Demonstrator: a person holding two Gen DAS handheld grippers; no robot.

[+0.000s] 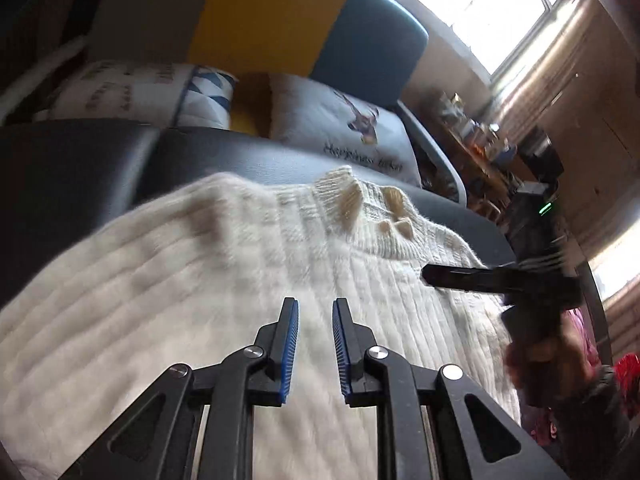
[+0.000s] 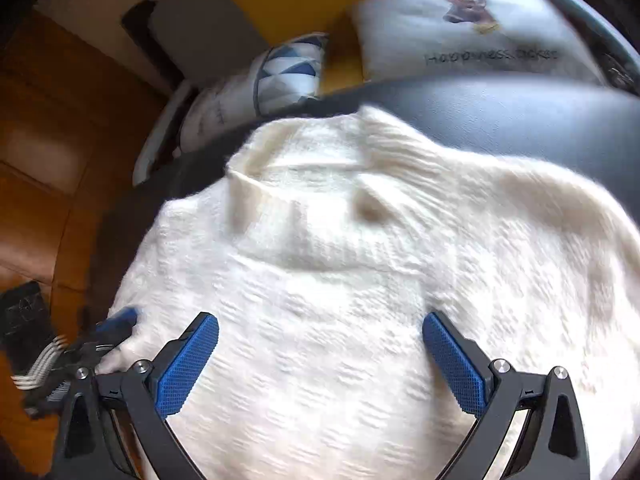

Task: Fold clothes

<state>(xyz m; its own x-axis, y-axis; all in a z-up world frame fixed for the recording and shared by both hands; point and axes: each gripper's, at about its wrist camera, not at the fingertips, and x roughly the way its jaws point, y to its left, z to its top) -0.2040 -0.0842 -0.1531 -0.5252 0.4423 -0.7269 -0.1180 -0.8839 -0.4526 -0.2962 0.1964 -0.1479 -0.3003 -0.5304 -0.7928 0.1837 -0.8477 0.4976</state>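
Nearest the left wrist camera, the left tool [image 1: 316, 312] had its two blue-padded fingers standing a narrow gap apart, nothing between them, poised over the body of a cream knitted sweater [image 1: 224, 280]. The sweater lay spread on a dark padded seat [image 1: 100, 152], its ribbed collar [image 1: 360, 208] toward the far side, where brownish marks showed in the knit. In the right wrist view the right tool [image 2: 320, 344] was spread wide, its blue pads [image 2: 188, 364] far apart and empty above the same sweater [image 2: 340, 300], with the collar [image 2: 304, 216] rumpled and folded over just ahead. The left tool [image 2: 116, 324] appeared at the sweater's left edge in that view, blurred, so whether it touched the cloth could not be told. From the left wrist view the right tool [image 1: 464, 278] showed as a dark finger reaching in over the sweater's right side, blurred as well.

Behind the seat leaned a white cushion with a deer print [image 1: 344, 132] and lettering, and beside it a cushion with blue triangles [image 1: 208, 92]. A yellow and teal backrest [image 1: 304, 20] rose behind them. A bright window [image 1: 480, 4] and a cluttered shelf [image 1: 476, 136] lay to the right, and a wooden floor [image 2: 36, 184] showed at the left in the right wrist view.
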